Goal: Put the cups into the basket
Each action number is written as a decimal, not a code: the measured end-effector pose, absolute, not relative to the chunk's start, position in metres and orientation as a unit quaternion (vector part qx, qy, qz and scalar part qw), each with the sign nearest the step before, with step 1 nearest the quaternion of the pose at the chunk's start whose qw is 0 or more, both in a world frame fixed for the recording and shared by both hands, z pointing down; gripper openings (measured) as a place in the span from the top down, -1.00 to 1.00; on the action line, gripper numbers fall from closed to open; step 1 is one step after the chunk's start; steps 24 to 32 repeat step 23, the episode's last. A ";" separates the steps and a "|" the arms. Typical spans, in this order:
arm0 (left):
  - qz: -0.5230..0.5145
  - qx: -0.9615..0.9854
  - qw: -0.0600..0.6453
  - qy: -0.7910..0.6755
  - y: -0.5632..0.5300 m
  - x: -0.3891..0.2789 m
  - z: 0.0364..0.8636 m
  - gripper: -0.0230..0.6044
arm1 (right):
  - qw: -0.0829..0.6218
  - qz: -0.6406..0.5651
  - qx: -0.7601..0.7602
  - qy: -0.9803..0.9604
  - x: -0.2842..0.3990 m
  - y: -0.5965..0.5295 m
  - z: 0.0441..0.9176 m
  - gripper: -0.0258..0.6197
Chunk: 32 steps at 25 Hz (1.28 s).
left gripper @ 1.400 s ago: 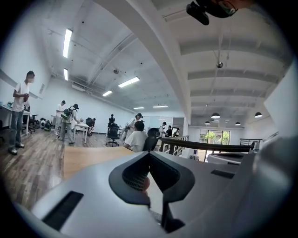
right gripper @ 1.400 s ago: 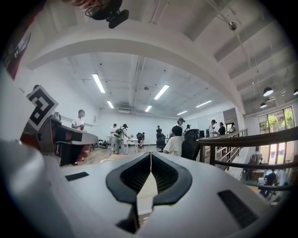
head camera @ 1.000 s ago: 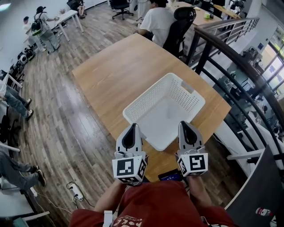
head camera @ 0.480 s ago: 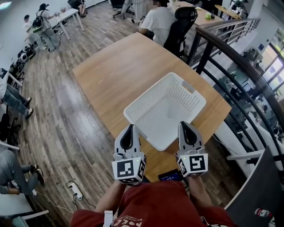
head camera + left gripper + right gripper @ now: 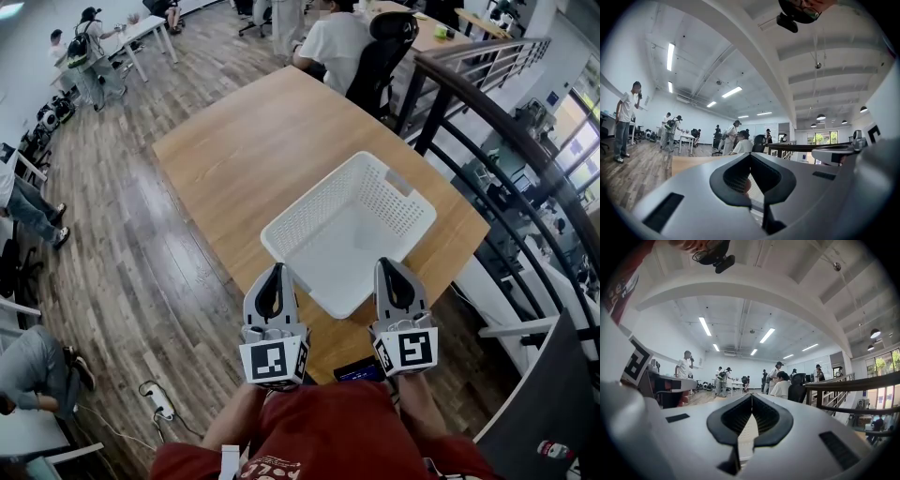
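**Empty-looking basket, two closed grippers, no cups in sight**

The white perforated basket (image 5: pixel 305 217) is sitting on the near right part of the wooden table (image 5: pixel 244 141), turned cornerwise to the person. Its floor is showing bare, though the near wall may be hiding a strip of it. The cups are not appearing in any view, on the table or elsewhere.

The left gripper (image 5: pixel 274 274) and the right gripper (image 5: pixel 388 268) are hovering side by side, pointing level at the basket's near corner. Each one's own view is showing its jaws pressed together with nothing between them.

Farther off, a seated person (image 5: pixel 333 42) is working at the table's far end, and a dark railing (image 5: pixel 487 122) is running along the right.

Judging by this, a good next grasp is depending on finding a cup, spreading the jaws well before reaching it, and coming in over the basket's rim rather than nudging its light wall.
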State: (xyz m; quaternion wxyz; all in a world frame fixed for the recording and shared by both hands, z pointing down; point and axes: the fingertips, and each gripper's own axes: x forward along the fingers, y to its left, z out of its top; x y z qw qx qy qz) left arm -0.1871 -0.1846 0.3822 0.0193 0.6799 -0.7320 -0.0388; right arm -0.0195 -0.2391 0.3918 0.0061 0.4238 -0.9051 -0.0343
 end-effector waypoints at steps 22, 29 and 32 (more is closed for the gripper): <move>-0.045 0.686 0.002 -0.726 -0.187 -0.186 0.377 0.90 | -0.009 -0.047 0.422 -0.906 -0.018 -0.240 0.380 0.89; -0.045 0.687 0.001 -0.726 -0.187 -0.185 0.377 0.90 | -0.010 -0.049 0.421 -0.906 -0.017 -0.240 0.379 0.89; -0.045 0.687 0.001 -0.726 -0.187 -0.185 0.377 0.90 | -0.010 -0.049 0.421 -0.906 -0.017 -0.240 0.379 0.89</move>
